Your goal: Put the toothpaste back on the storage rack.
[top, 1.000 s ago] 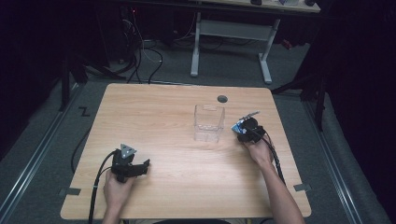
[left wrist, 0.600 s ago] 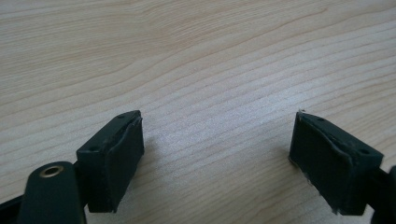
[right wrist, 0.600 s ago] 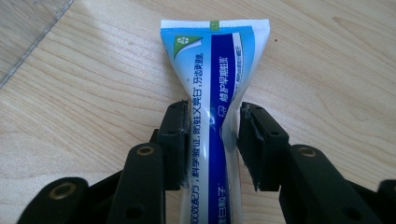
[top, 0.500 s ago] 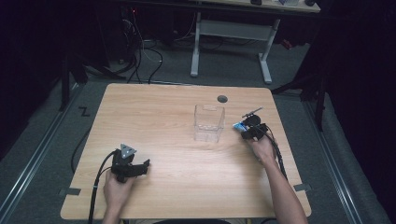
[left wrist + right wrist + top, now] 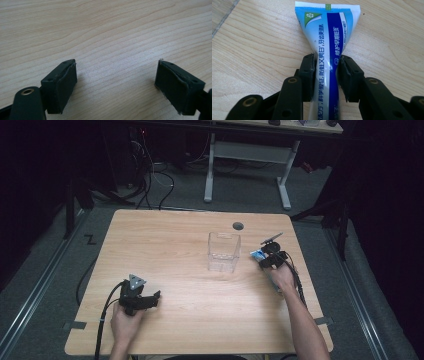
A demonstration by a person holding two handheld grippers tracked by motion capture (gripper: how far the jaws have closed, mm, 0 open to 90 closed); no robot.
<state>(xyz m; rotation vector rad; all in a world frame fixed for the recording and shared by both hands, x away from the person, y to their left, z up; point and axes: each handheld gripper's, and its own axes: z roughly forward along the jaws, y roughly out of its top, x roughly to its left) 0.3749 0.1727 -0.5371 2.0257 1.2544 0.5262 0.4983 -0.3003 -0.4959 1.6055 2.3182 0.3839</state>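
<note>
- One toothpaste tube, blue and white with printed characters, lies on the desk at the right of the high view, just right of the container; in the right gripper view it runs up the middle of the frame, flat crimped end uppermost.
- The right tongs have just been closing and now clench the tube, a pad pressing on each side of its narrower part (the tube's lower end passes out of frame between the arms).
- In the high view the right tongs sit at centre right, the tube's end poking out toward the container.
- One clear plastic container, open-topped and upright, stands near the middle of the desk, close to the tube but apart from it.
- The left tongs are spread wide and released, with bare wood between the pads; in the high view they rest at lower left, well apart from the container.
- Count: two tongs, one tube, one container, one round hole in the desk.
</note>
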